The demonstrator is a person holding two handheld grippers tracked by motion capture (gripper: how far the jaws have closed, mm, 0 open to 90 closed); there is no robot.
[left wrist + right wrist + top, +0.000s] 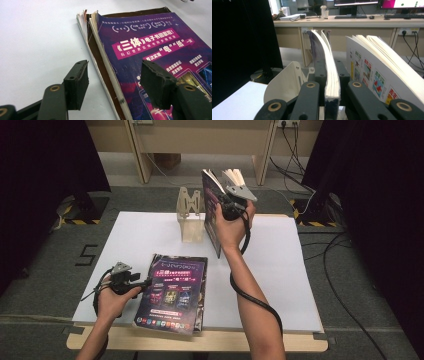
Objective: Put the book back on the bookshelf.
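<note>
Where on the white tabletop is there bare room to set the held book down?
Bare patches: right of the right forearm to the tabletop edge, and left of the bookstand. Crowded: the flat books beside the left gripper, and around the bookstand.

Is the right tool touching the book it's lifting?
Touching. The right gripper view shows the right tool with both jaws clamped against the book.
</note>
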